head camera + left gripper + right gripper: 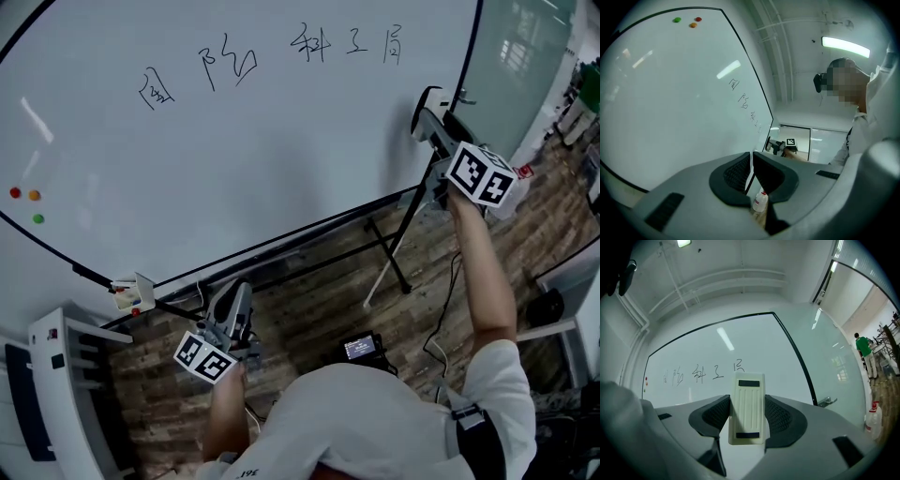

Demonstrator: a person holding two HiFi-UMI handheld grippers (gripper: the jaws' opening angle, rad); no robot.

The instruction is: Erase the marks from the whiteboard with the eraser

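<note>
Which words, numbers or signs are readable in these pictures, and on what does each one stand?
"国防科工局": handwritten marks on the whiteboard; the writing is loose, so this reading is uncertain.
"361": on the person's shirt, at the picture's edge, uncertain.
Screen on the floor: too small to read.
Bottle label: blurred.
Eraser: no print.
</note>
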